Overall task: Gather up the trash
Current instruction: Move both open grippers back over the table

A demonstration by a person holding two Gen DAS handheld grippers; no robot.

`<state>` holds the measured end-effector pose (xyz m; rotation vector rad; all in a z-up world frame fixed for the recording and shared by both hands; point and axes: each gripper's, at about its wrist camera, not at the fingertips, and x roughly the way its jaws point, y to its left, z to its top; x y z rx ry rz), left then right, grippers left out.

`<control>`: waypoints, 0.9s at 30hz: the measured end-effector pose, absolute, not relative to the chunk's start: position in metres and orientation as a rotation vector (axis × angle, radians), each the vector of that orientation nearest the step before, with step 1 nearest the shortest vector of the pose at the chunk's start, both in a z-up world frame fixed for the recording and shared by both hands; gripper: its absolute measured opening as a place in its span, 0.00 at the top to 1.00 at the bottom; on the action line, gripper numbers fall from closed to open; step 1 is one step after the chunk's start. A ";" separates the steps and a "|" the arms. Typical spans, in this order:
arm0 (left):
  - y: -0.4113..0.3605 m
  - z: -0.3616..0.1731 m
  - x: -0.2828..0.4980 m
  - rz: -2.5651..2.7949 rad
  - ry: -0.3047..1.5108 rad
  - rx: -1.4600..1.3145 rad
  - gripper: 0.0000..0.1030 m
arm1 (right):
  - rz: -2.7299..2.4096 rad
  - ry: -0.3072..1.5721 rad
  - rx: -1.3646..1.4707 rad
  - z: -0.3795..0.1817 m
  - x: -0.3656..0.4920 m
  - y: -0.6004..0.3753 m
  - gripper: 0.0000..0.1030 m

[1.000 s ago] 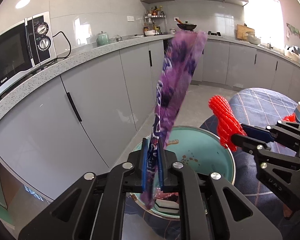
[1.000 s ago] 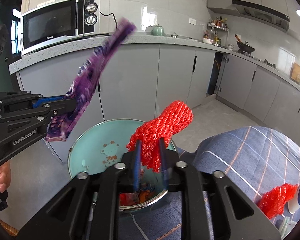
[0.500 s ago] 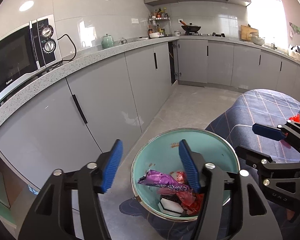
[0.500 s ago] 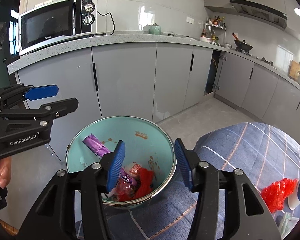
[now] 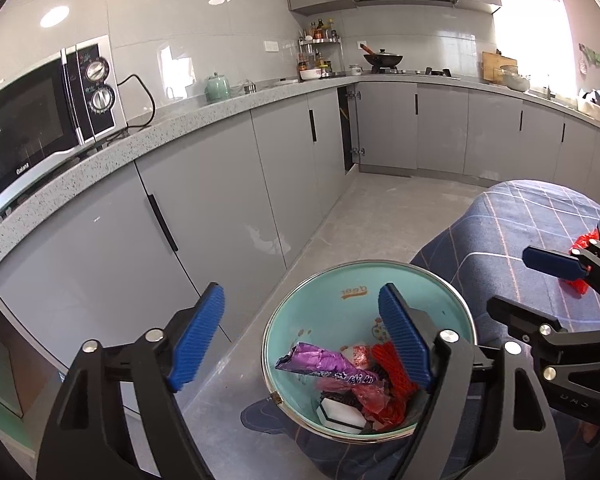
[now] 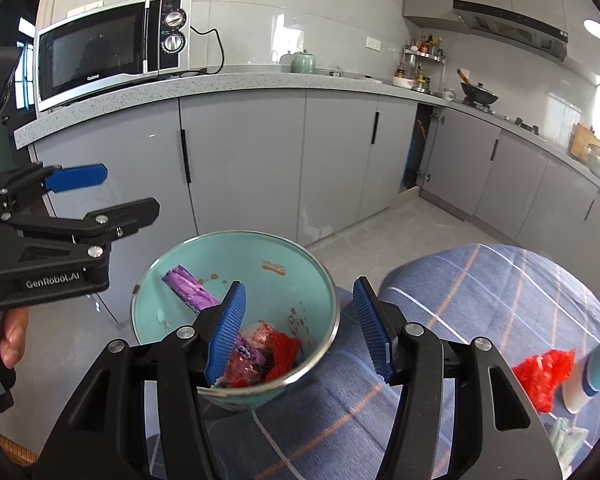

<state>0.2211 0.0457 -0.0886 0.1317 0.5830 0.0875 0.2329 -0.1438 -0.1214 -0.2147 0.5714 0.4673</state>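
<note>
Gaping wide and holding nothing, the left gripper (image 5: pixel 300 336) hangs above the near rim of the teal bowl (image 5: pixel 332 292); just below and ahead of its right finger lies the purple wrapper (image 5: pixel 324 366), slanting across the bowl's floor, with red netting (image 5: pixel 392 368) and a white packet (image 5: pixel 342 414) heaped beside it; off to its right, past the bowl, the right gripper (image 6: pixel 300 332) is likewise spread wide and bare, its left finger over the trash pile and its right finger over the blue checked cloth (image 6: pixel 480 292) outside the rim; farther right of that claw, on the cloth, a second clump of red netting (image 6: pixel 544 372) touches a blue-and-white cup (image 6: pixel 598 364); beyond both claws run grey cabinets (image 5: pixel 228 184) under a speckled counter bearing a microwave (image 6: pixel 108 50).
</note>
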 end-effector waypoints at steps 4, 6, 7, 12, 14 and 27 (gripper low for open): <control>0.035 -0.083 0.216 0.079 0.565 0.155 0.22 | 0.434 0.572 -0.234 -0.118 0.219 -0.162 0.45; 0.025 -0.081 0.213 0.066 0.557 0.170 0.21 | 0.404 0.575 -0.239 -0.117 0.211 -0.179 0.45; 0.021 -0.081 0.213 0.058 0.556 0.177 0.21 | 0.388 0.578 -0.234 -0.116 0.208 -0.189 0.45; -0.017 -0.083 0.207 -0.006 0.552 0.239 0.19 | 0.284 0.587 -0.174 -0.115 0.187 -0.253 0.39; -0.036 -0.086 0.204 -0.039 0.554 0.260 0.19 | 0.241 0.587 -0.156 -0.116 0.177 -0.279 0.38; -0.161 -0.106 0.177 -0.255 0.576 0.341 0.19 | -0.053 0.649 -0.029 -0.145 0.116 -0.415 0.33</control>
